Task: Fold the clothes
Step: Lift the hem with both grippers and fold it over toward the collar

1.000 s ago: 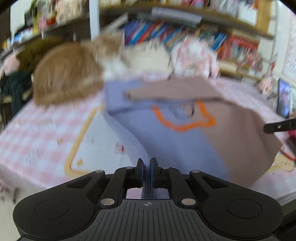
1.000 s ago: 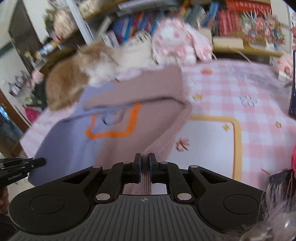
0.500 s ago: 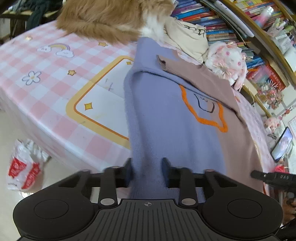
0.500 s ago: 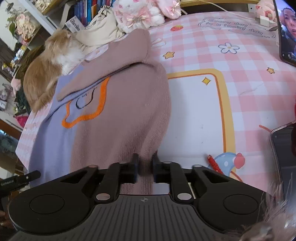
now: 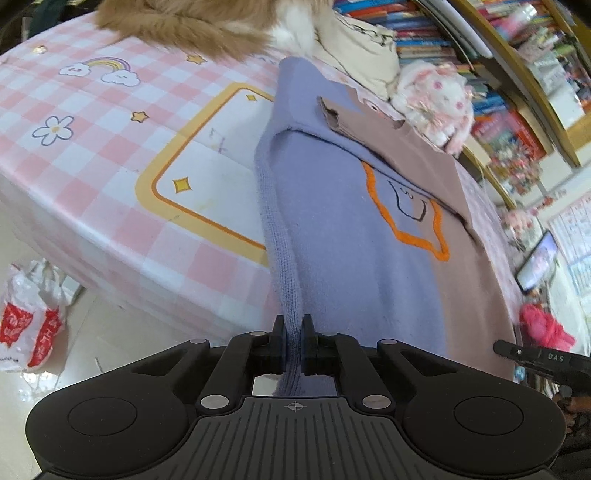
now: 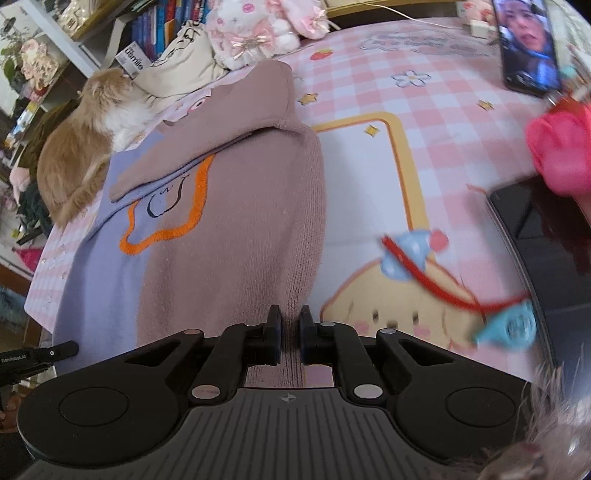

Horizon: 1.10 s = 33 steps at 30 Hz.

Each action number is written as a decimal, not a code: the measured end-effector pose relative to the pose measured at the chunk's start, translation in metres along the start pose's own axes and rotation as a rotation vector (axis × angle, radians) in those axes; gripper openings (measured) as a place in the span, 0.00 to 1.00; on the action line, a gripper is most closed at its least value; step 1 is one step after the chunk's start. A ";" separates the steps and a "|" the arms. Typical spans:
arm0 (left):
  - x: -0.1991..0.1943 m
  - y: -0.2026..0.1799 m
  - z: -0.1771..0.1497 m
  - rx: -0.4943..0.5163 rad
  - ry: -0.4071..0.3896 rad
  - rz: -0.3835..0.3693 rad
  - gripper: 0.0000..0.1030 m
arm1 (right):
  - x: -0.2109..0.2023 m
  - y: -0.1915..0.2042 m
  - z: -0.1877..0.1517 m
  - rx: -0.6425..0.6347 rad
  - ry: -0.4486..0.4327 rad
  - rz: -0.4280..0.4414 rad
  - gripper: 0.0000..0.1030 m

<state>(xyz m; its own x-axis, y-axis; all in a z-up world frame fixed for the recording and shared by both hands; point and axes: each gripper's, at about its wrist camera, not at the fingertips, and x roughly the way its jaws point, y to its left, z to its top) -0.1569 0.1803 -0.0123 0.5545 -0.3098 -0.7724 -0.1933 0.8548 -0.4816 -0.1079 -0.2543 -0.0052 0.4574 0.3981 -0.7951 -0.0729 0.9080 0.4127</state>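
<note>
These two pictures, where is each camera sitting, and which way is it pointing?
Left wrist: sits on the left gripper, looking along its fingers, shut on the sweater at its purple edge; the right gripper's tip shows at right.
Right wrist: sits on the right gripper, shut on the brown edge.
Both show the sweater, cat, plush rabbit and pink checked tablecloth.

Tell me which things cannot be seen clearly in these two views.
- Sweater hem: both views, hidden under each hand-held gripper's body.
- Cat: left view, head cut off by the top edge; right view, face turned away.
- Red strap: right view, motion-blurred.
- Dark device: right view, cut off by the edge.
- Book titles: too small.
</note>
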 end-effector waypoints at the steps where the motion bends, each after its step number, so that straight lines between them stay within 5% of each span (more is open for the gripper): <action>1: -0.001 0.002 0.000 0.006 0.008 -0.007 0.04 | -0.003 0.000 -0.005 0.011 0.000 -0.004 0.08; 17: -0.015 0.033 -0.015 -0.036 0.083 -0.127 0.04 | -0.026 0.009 -0.046 0.088 0.075 -0.011 0.08; 33: -0.017 0.023 0.059 -0.332 -0.223 -0.464 0.04 | -0.040 -0.020 0.036 0.509 -0.168 0.479 0.08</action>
<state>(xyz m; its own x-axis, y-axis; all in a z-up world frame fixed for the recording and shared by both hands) -0.1224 0.2295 0.0145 0.7901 -0.4938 -0.3630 -0.1130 0.4647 -0.8782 -0.0926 -0.2932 0.0346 0.6121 0.6748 -0.4124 0.1037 0.4484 0.8878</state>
